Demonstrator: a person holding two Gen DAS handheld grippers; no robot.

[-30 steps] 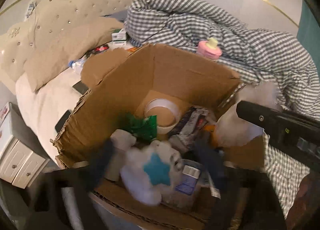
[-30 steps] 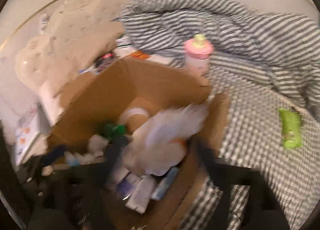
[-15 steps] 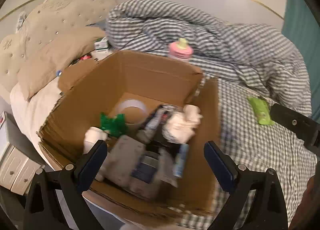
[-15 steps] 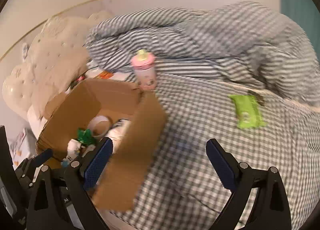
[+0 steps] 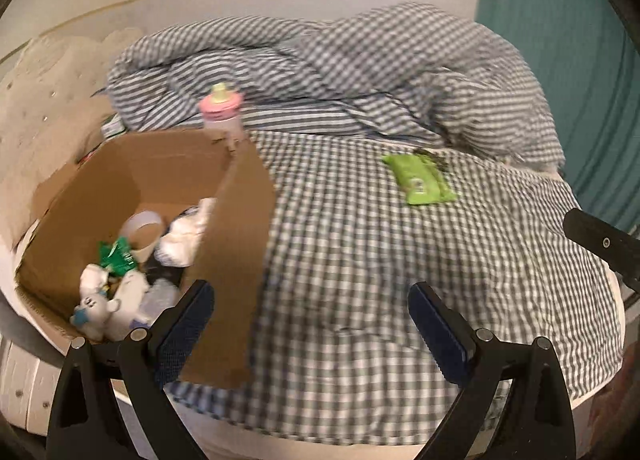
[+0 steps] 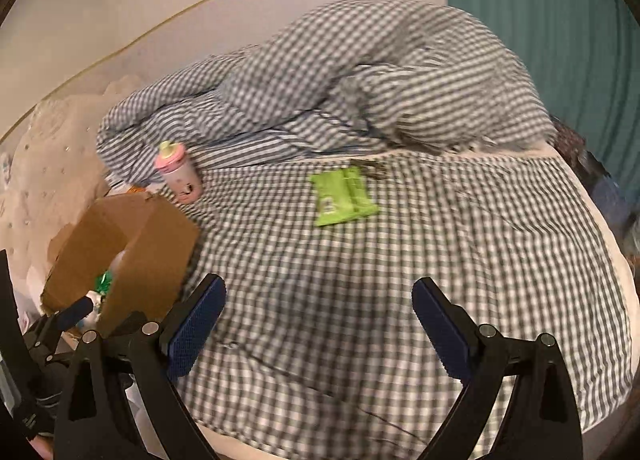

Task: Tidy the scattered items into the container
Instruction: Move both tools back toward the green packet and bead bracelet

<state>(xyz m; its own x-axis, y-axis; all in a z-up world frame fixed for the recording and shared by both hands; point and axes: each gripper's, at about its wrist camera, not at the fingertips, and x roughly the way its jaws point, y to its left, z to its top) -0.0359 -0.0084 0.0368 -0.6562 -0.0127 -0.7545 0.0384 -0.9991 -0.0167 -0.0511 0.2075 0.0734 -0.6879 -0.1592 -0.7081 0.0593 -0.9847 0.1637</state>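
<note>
We have the cardboard box [image 5: 224, 220] partly filled; the green wipes pack [image 6: 344, 196] and pink sippy cup [image 6: 178, 172] remain on the bed. Our left gripper [image 5: 310, 324] and right gripper [image 6: 318, 324] are both released and empty.

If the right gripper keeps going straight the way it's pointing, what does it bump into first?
Probably the checked bedsheet. The right hand-held gripper is open and empty, tilted down at bare bed. The green packet lies farther along, roughly in line; depth is hard to judge.

Checked bed [image 6: 360, 280] — cardboard box [image 6: 136, 244], pink bottle [image 6: 178, 172], green packet [image 6: 342, 196].
</note>
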